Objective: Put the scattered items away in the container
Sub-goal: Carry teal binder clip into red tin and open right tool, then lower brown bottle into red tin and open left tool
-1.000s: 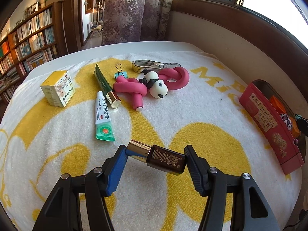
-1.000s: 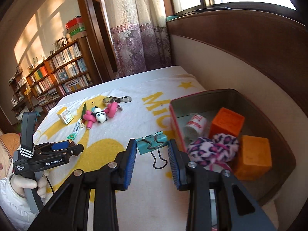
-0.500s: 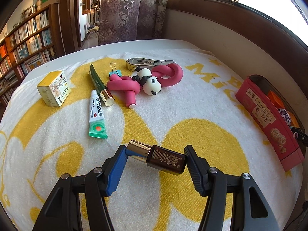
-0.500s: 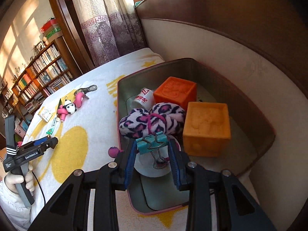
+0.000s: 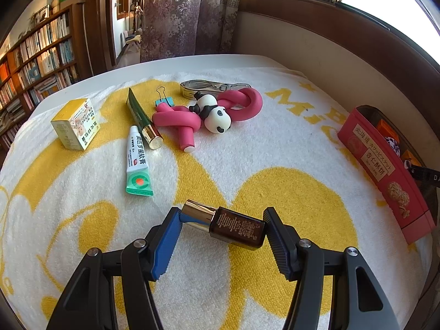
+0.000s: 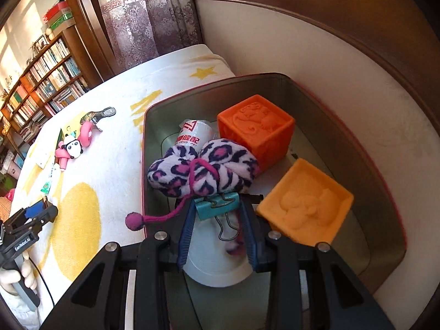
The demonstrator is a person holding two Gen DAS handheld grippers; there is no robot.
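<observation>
I see the yellow-and-white towel (image 5: 247, 148) spread across the table, filling most of my left view. At about three o'clock on it sits the container (image 6: 324, 126), a pink tin with a grey inside. Inside it I find a dark orange block (image 6: 255, 129) at the far side, a paler orange block (image 6: 305, 200) at four o'clock from it, a leopard-print plush pouch (image 6: 200, 170) lying against the dark block, a white roll with red print (image 6: 194, 132) behind the pouch, and a white lid-like disc (image 6: 217, 261) under my right claw.

Out on the towel, around twelve o'clock in my left view, lie the pink bendy toy with a panda (image 5: 211, 110), a metal clip tool (image 5: 211, 86) touching its far side, and a small teal binder clip (image 5: 165, 100) just beside it. At ten o'clock I see a yellow medicine box (image 5: 75, 125), well apart from a green tube with a gold cap (image 5: 143, 118) and a white ointment tube (image 5: 137, 162), which lie side by side.

My left gripper (image 5: 222, 224) is clenched lengthwise on a dark brown bottle (image 5: 228, 225) with a gold cap, above the towel. My right gripper (image 6: 217, 214) grasps a teal binder clip (image 6: 216, 206) over the tin, right against the pouch.
</observation>
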